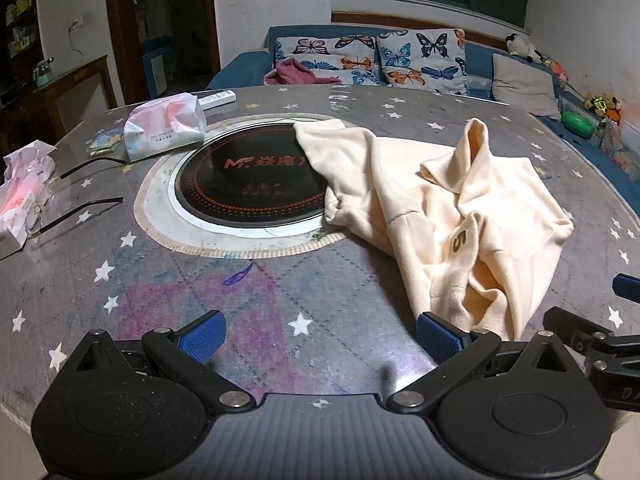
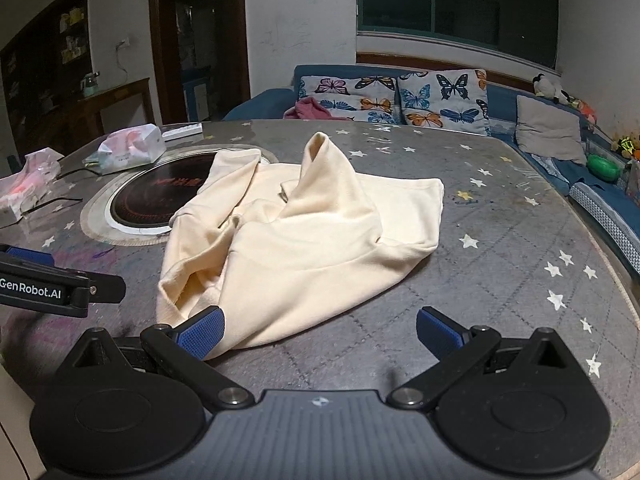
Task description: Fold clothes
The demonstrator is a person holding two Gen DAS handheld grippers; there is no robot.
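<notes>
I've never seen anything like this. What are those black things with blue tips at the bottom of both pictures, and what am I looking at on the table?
Those are two hand-held grippers, tongs with two fingers each, which a person carries, one per hand. Each has a wide-angle camera looking forward along its fingers, so one picture comes from the left gripper and one from the right gripper. The blue parts are the rubbery finger pads. Both grippers are open and hold nothing. On the star-patterned table lies a crumpled cream garment, waiting to be folded; part of it overlaps a round black cooktop set into the table. Two tissue packs lie to the left. Behind stands a blue sofa with butterfly cushions.
</notes>
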